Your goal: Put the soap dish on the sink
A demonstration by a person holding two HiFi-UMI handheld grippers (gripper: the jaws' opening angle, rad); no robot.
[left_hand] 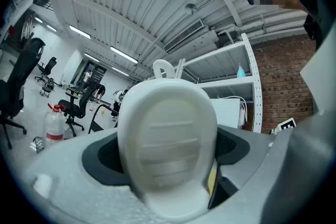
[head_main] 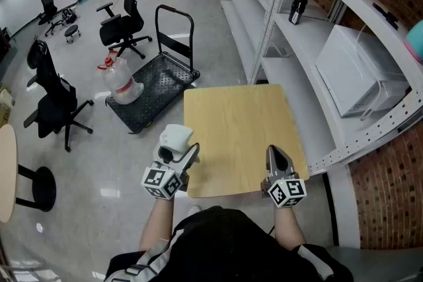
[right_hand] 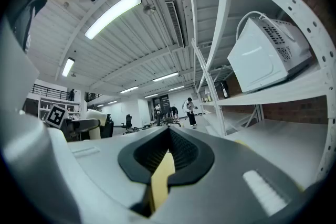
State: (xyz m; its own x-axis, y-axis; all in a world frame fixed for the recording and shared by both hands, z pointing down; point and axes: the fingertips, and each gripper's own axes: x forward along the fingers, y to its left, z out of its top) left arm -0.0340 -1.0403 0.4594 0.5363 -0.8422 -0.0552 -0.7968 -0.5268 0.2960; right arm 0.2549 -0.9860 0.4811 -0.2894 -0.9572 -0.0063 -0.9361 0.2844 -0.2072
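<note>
At the near left corner of the worktop [head_main: 238, 129], the left gripper [head_main: 180, 154] is clamped on the dish [left_hand: 167, 139], its jaws spread wide to take it. The left gripper view shows the dish standing on edge between the pads. Its hollow, ribbed face is turned toward the camera, and one rounded end is seated deep in the gripper's throat. The gripper lies level, so the dish hangs just off the worktop's edge, not resting on it.

The dish is a white oval with a smooth, glossy skin and a raised rim. It looks stiff and probably light, either hard plastic or glazed ceramic. If it is ceramic, it would chip if knocked against a basin. The gloss suggests it could slide in the pads, so a hold across the narrow width, on the rim walls, looks safest. Pinching the curved ends would be riskier.

Over the worktop's near right corner, the right gripper [head_main: 277, 156] is closed, with nothing in its jaws.

No sink shows in any view, so the dish's destination cannot be placed.
</note>
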